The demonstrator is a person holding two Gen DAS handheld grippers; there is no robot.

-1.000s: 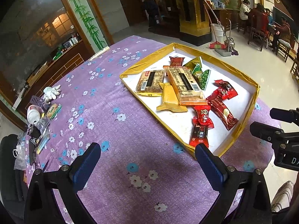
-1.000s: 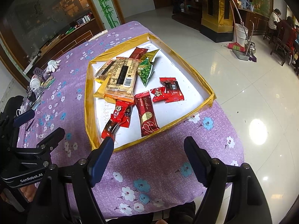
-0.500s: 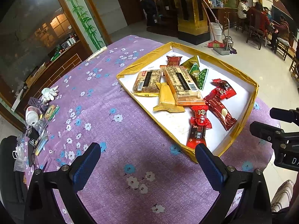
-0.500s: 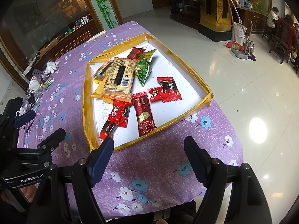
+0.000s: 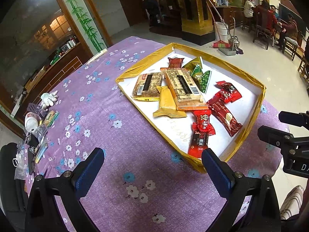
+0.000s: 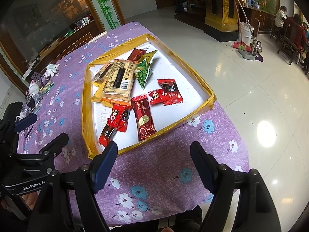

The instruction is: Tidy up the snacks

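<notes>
From the left wrist camera, the left gripper (image 5: 152, 161) is hovering over a purple flowered tablecloth (image 5: 115, 139), its blue-padded fingers spread wide with nothing between them. Just beyond its right finger, a shallow gold-edged tray (image 5: 258, 104) is sitting on the cloth, holding the snacks: two long biscuit packs (image 5: 183, 88) lying over a yellow wrapper (image 5: 167, 104), green pea packets (image 5: 203, 78) behind them, and red candy wrappers (image 5: 202, 122) toward the near corner. Small clutter and a white glove (image 5: 48, 97) are lying at the table's far left edge. People are sitting at a table (image 5: 270, 19) in the background.

From the right wrist camera, the right gripper (image 6: 153, 150) is hanging above the tablecloth's near edge, fingers likewise standing apart and empty. The tray (image 6: 193, 71) is lying just ahead, a long dark-red bar (image 6: 143, 119) nearest the gripper. The left gripper's body is showing at the lower left, well clear of the tray.
</notes>
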